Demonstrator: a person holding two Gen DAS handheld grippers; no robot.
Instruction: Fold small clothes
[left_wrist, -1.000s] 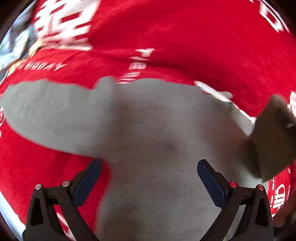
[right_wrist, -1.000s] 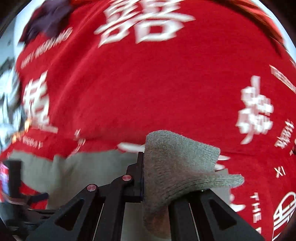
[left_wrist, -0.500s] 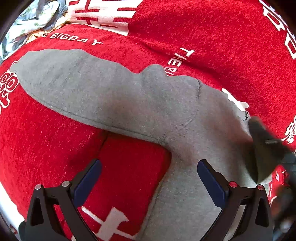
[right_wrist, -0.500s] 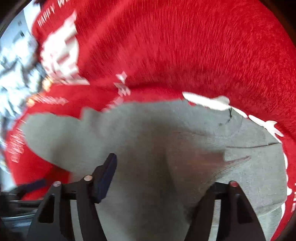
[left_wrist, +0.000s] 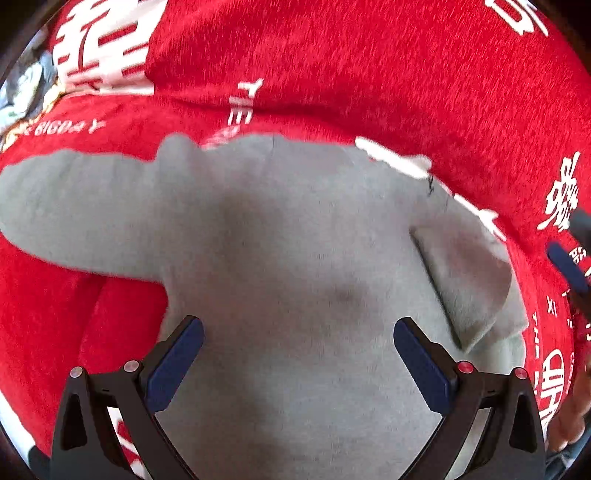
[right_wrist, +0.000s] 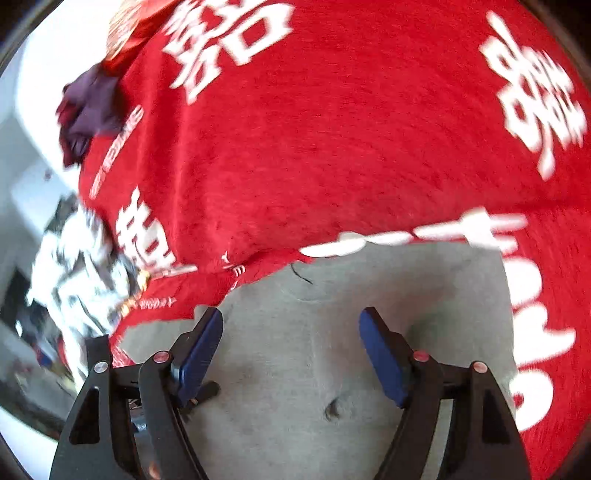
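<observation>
left gripper (left_wrist: 297, 354): jaws spread wide, nothing clamped, grey cloth below
right gripper (right_wrist: 291, 350): jaws just opened, apart, nothing between the pads
grey top (left_wrist: 295, 277): one, flat on the red blanket (left_wrist: 369, 74)
sleeves: two; one (left_wrist: 74, 214) stretched out left, one (left_wrist: 465, 280) folded onto the body
long axis: runs near-to-far, neckline at the far edge
clothes pile (right_wrist: 74, 266): one, far left, blurred

A red blanket (right_wrist: 332, 147) with white characters and lettering covers the surface. At its far left edge lie a dark purple cloth (right_wrist: 88, 110) and a patterned white-and-grey heap (right_wrist: 74, 266).
</observation>
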